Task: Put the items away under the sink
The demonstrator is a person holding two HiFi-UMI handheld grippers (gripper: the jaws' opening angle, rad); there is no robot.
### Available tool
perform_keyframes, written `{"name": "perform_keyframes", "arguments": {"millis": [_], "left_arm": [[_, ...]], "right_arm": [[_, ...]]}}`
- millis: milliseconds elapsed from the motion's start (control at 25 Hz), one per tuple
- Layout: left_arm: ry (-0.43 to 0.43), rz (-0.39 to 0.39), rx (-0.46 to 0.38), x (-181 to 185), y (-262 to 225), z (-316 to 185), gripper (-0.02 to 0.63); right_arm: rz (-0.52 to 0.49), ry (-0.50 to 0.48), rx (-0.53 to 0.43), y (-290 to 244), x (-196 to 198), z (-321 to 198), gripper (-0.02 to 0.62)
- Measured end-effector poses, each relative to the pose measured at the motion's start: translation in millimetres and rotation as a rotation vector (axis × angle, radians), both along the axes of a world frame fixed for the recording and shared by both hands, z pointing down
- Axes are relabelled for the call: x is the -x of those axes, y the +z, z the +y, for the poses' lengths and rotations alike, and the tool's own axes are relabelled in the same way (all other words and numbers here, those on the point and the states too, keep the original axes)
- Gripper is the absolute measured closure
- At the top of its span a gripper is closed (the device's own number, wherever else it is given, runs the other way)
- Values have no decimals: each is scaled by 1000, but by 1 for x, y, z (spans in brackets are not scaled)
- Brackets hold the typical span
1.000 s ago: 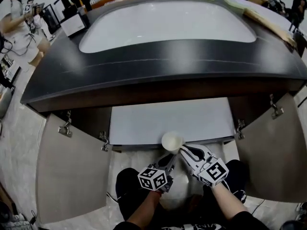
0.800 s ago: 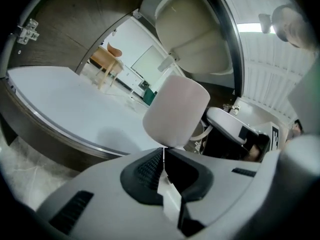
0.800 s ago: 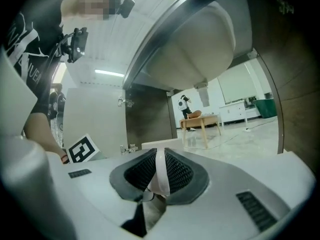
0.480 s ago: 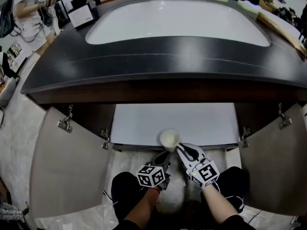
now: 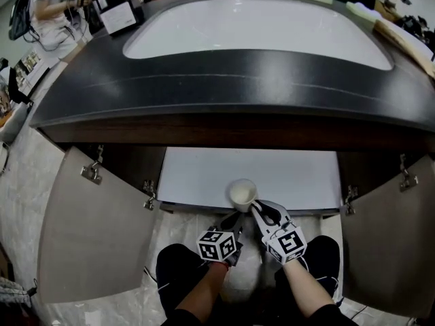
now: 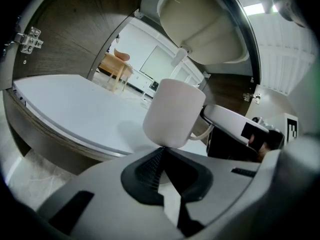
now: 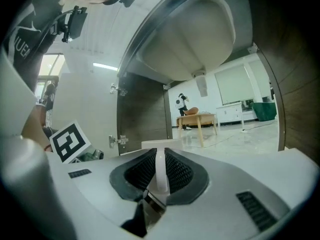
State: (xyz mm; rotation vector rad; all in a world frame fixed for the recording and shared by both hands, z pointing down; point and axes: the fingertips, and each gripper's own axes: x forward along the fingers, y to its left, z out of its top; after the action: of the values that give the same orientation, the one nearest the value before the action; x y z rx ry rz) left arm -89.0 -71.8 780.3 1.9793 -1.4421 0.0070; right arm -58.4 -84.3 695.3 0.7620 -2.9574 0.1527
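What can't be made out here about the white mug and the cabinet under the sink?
Head view: black countertop hides the cabinet's back.
Right gripper view: right gripper's jaws cover most of the white ceramic mug.
Left gripper view: left gripper hides whether the mug touches the white shelf.

no whole word reads; white letters on dark clothing [image 7: 23, 44] are cut off.

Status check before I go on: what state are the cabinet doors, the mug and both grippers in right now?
Left cabinet door: swung open.
Right cabinet door: swung open.
Mug: upright, mouth up, held by its handle at the front edge of the cabinet floor.
Right gripper: shut on the mug's handle.
Left gripper: shut, holding nothing, tips just under the mug.
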Motion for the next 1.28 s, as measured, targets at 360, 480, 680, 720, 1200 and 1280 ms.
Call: {"name": "perform_keyframes", "arguments": {"millis": [360, 480, 680, 720, 1200, 1280], "left_arm": [[0, -6, 8, -5, 8, -6, 597], [3, -11, 3, -3, 9, -10, 597], [26, -39, 20, -4, 18, -10, 597], [23, -30, 12, -3, 17, -10, 597], [37, 54, -89, -6, -17, -15, 597], [33, 51, -95, -3, -20, -15, 597]], "right_arm": [[33, 12, -10, 12, -8, -9, 534], [26, 30, -2, 17, -12, -14, 534], [51, 35, -7, 27, -11, -17, 534], [60, 31, -15, 29, -10, -17, 534], [140, 51, -42, 43, 1, -24, 534], [142, 55, -40, 44, 4, -28, 534]]}}
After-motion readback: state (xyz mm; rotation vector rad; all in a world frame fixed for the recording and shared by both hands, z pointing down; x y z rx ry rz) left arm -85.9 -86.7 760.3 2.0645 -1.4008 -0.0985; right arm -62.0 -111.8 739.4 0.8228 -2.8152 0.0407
